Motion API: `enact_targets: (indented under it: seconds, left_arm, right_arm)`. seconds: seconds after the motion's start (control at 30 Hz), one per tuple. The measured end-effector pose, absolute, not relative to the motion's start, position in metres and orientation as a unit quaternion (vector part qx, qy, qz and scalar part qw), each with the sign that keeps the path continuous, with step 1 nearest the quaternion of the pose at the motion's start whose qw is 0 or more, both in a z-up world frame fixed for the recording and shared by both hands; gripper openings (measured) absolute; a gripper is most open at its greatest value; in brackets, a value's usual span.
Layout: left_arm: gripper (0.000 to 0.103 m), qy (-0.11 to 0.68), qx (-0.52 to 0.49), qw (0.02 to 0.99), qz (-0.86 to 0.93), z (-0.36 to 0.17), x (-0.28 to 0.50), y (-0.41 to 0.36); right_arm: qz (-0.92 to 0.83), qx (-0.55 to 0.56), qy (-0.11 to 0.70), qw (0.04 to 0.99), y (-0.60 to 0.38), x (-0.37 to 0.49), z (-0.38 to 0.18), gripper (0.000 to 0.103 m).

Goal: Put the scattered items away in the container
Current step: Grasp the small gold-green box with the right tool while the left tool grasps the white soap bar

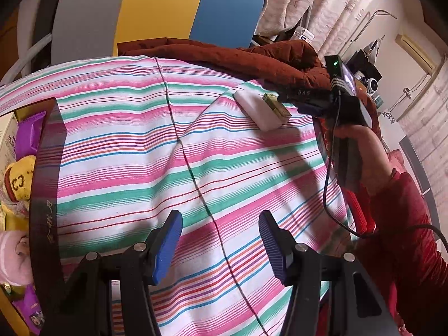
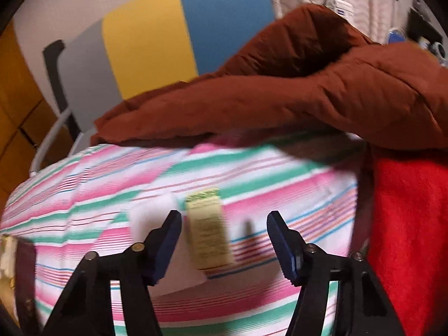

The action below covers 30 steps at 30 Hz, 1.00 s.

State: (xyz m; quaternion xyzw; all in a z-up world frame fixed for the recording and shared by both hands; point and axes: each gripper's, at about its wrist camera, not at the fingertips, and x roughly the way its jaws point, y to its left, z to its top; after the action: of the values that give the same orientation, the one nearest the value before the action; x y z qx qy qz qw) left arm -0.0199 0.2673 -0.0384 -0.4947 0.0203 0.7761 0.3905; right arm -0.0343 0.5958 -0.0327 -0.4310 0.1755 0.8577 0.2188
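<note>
Right wrist view: the right tool (image 2: pixel 224 240) hangs open over the small green box (image 2: pixel 208 229) lying on the white sponge (image 2: pixel 151 215); closing off-centre could nudge the box away.

The left gripper (image 1: pixel 221 247) is hanging with jaws apart and nothing between them; the right gripper (image 2: pixel 224 247), gripped by a red-sleeved hand (image 1: pixel 361 151), is gaping too.
</note>
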Motion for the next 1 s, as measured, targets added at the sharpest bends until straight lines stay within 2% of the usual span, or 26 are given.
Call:
enact_targets:
  seconds: [0.2,0.27,0.3,0.33,0.4,0.53,0.7,1.0]
  left_arm:
    - [0.057,0.019,-0.503,0.395,0.769,-0.041,-0.021,0.279]
    - [0.057,0.02,-0.501,0.4,0.767,-0.039,-0.023,0.286]
    - [0.057,0.02,-0.501,0.401,0.767,-0.039,-0.023,0.29]
    - [0.057,0.019,-0.501,0.403,0.766,-0.039,-0.025,0.294]
    - [0.057,0.014,-0.505,0.408,0.76,-0.038,-0.03,0.307]
    - [0.057,0.004,-0.512,0.412,0.753,-0.036,-0.045,0.342]
    - [0.062,0.0,-0.514,0.411,0.753,-0.031,-0.068,0.404]
    - [0.063,0.091,-0.511,0.38,0.765,-0.054,-0.101,0.496]
  right_arm:
    - [0.854,-0.457,0.173,0.179,0.587,-0.047,-0.05,0.064]
    - [0.856,-0.457,0.164,0.178,0.584,-0.048,-0.052,0.06]
    - [0.856,-0.456,0.171,0.173,0.587,-0.047,-0.049,0.056]
    - [0.856,-0.454,0.179,0.17,0.589,-0.046,-0.047,0.038]
    - [0.849,-0.456,0.198,0.179,0.597,-0.041,-0.044,0.031]
    - [0.836,-0.456,0.229,0.201,0.618,-0.026,-0.041,0.031]
    - [0.828,-0.458,0.218,0.238,0.64,-0.01,-0.032,0.031]
    - [0.817,-0.456,0.261,0.237,0.658,0.002,-0.036,0.031]
